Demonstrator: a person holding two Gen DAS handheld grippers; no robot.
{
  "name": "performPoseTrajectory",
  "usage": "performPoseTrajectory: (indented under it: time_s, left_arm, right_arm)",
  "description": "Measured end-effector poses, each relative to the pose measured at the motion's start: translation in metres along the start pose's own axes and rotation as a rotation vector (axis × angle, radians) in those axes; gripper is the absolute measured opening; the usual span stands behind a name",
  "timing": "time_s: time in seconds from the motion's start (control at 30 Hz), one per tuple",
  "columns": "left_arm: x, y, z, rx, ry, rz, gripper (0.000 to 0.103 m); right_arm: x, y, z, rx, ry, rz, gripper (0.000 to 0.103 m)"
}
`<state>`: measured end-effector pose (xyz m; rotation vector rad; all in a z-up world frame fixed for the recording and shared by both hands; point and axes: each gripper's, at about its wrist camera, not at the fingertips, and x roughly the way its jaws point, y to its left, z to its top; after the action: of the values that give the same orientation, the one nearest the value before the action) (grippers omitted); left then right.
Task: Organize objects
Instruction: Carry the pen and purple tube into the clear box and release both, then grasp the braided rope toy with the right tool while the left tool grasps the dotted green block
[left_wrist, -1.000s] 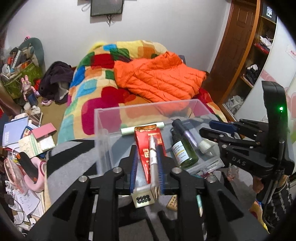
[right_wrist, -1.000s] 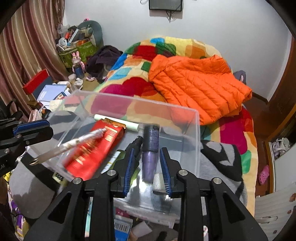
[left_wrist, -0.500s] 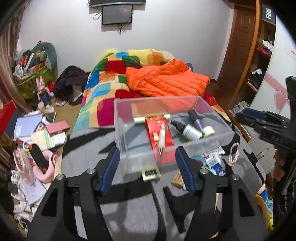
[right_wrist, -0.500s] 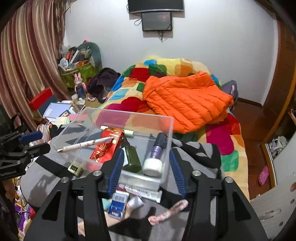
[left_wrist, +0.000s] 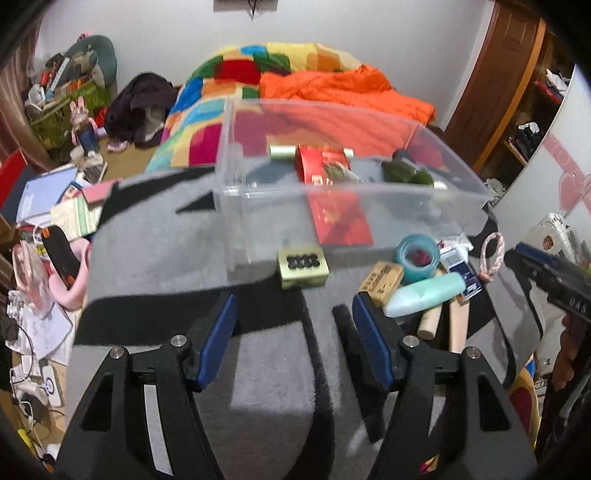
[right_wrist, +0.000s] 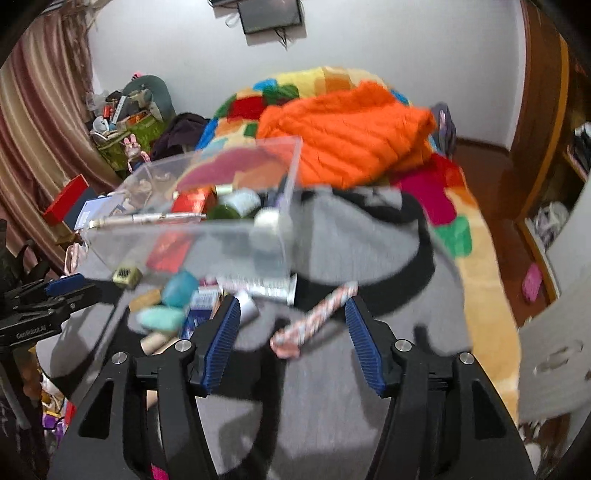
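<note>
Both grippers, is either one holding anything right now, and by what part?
Nothing is held. The left gripper and right gripper are open, fingers empty above the grey cloth.

An orange jacket (right_wrist: 347, 144) lies on a colorful blanket (left_wrist: 207, 122), and a screen (right_wrist: 271, 14) hangs on the white wall (right_wrist: 388, 48).

Inside clear bin (left_wrist: 236, 206): one red box (left_wrist: 334, 192), one pen (right_wrist: 147, 219), one green bottle (left_wrist: 406, 173), one pale tube (left_wrist: 282, 150). Just in front of bin: one combination lock (left_wrist: 303, 265), one teal tape roll (left_wrist: 419, 258), one mint tube (left_wrist: 424, 295), one braided loop (left_wrist: 491, 258), one wooden block (left_wrist: 382, 282).
</note>
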<state>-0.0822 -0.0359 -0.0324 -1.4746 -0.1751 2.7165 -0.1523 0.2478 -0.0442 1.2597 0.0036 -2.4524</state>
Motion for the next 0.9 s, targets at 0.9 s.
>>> performPoseTrajectory:
  time_s: [0.9]
  left_arm:
    - [0.028,-0.005,0.003,-0.075,-0.009,0.022,0.034]
  right_arm:
    - [0.017,-0.009,-0.020,0.023,0.003,-0.040,0.020]
